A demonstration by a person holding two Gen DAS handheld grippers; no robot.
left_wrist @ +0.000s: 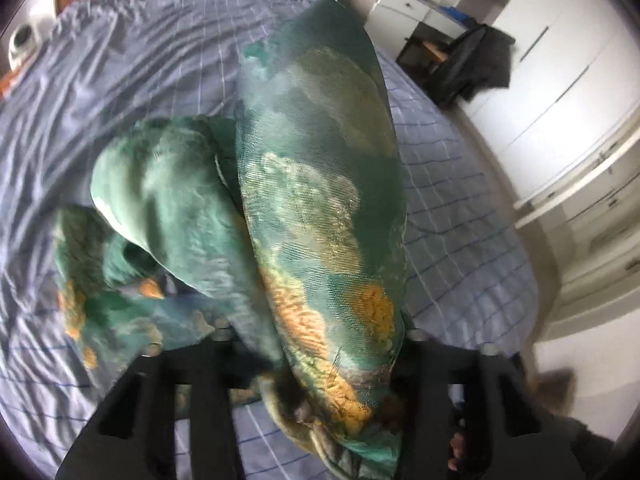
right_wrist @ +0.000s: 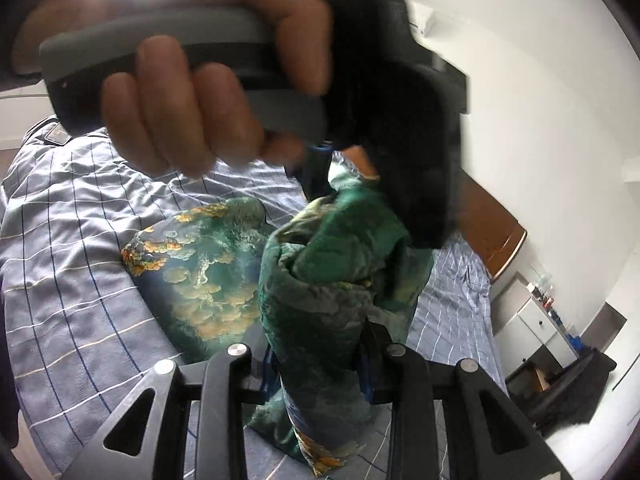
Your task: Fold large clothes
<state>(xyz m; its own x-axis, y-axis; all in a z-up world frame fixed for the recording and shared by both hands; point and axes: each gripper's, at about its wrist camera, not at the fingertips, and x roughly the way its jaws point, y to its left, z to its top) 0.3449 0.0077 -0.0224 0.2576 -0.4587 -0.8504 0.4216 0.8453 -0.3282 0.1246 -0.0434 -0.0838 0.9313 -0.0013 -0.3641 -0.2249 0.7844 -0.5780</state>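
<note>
A: What is the left gripper [left_wrist: 320, 380] doing?

B: It is clamped on the garment [left_wrist: 320, 200], a green cloth with orange and pale patches. The fabric bunches between the black fingers and billows up in front of the lens.

A: And the right gripper [right_wrist: 320, 364]?

B: Also closed on the garment [right_wrist: 332, 280]. A thick twisted roll of cloth runs up from its fingers.

A: Where does that roll go?

B: Up to the left gripper [right_wrist: 400, 140], seen in the right wrist view as a blurred black body above. A hand [right_wrist: 192, 92] wraps its grey handle, fingers curled around it.

A: So the cloth is off the bed?

B: Partly. The pinched part hangs in the air between the two tools; the rest lies crumpled on the bed [left_wrist: 120, 80], spread over the blue checked sheet [right_wrist: 72, 240].

A: Anything around?

B: A wooden headboard [right_wrist: 492, 236] at the bed's end, white cabinets [left_wrist: 560, 92] along the wall, and a dark jacket [left_wrist: 476, 64] draped by a desk.
</note>
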